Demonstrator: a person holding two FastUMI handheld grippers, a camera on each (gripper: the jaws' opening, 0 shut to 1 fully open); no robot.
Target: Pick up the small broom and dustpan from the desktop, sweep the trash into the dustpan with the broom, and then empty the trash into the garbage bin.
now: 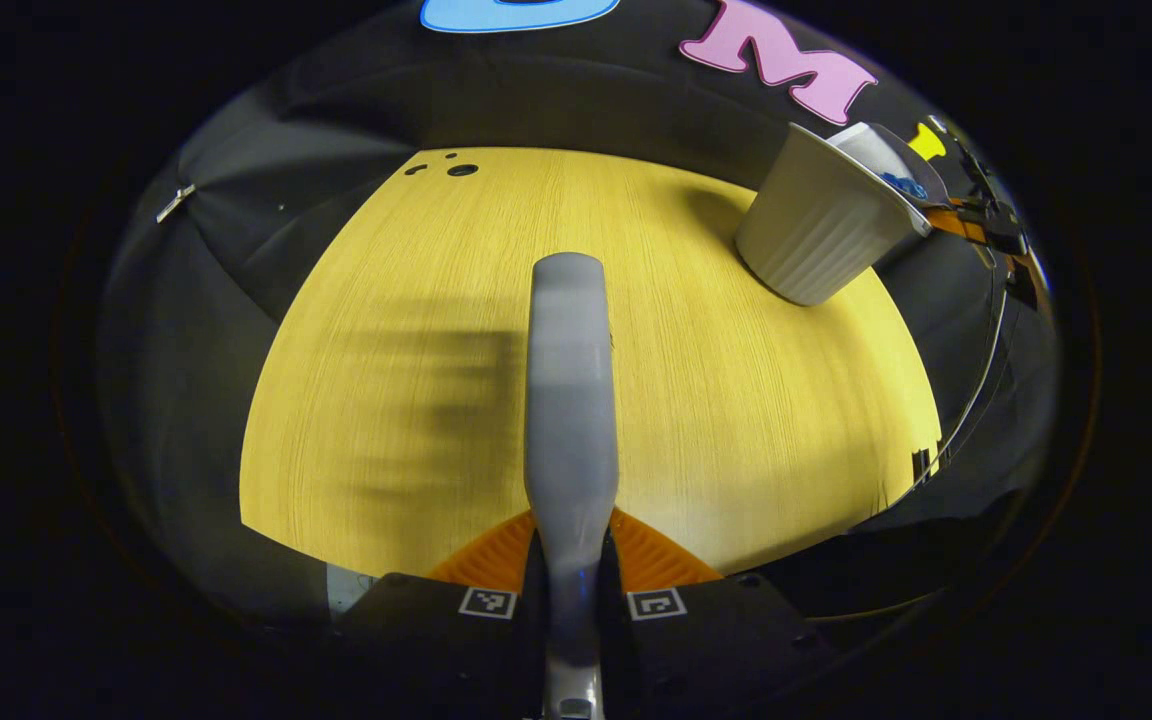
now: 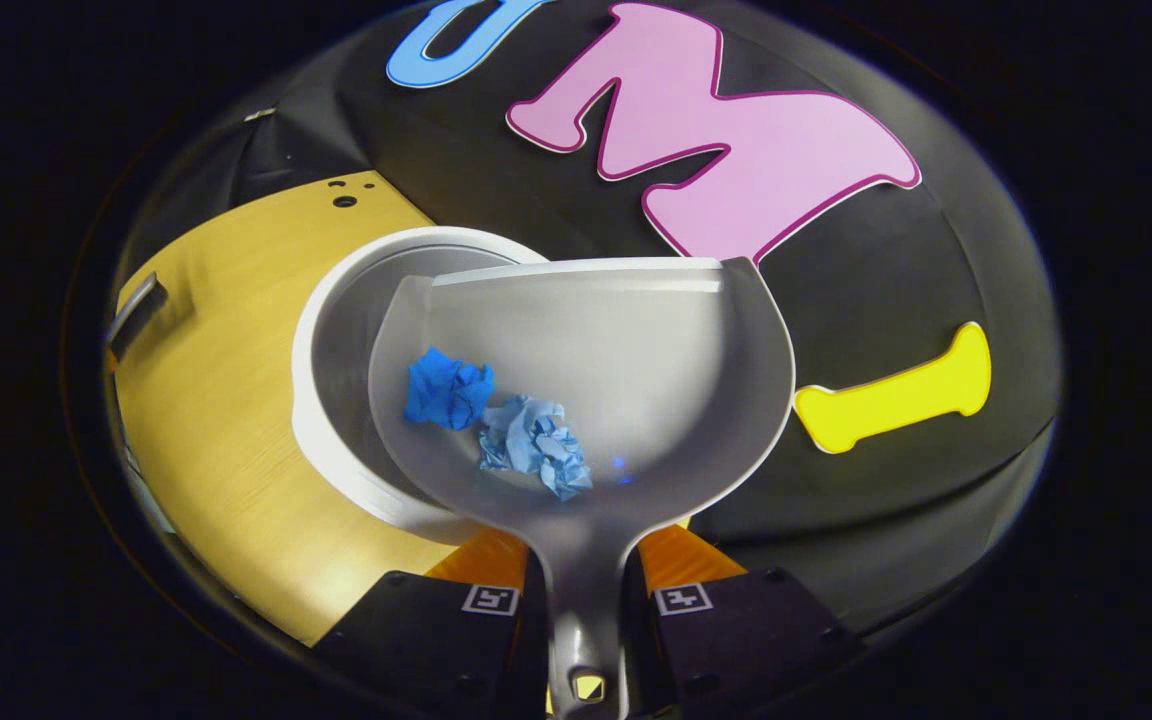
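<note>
Dustpan loaded and held over the bin mouth

Dustpan sits in the right gripper, whose fingers are closed on its handle, and it hangs over the open garbage bin with its front lip reaching past the far rim. Two crumpled scraps lie in the pan — a dark blue wad and a paler blue wad, touching each other near the pan's left side. The pan looks roughly level, which would explain why the trash has not slid out; by my reading, sweeping is done and tipping is the step in hand.

In the left gripper view, the left gripper has its fingers clamped on the broom handle, which points forward above the yellow bench, apart from the bin at the far right corner. Held out there, the broom stays clear of the pour — likely the reason for its position. The brush end cannot be made out.
</note>
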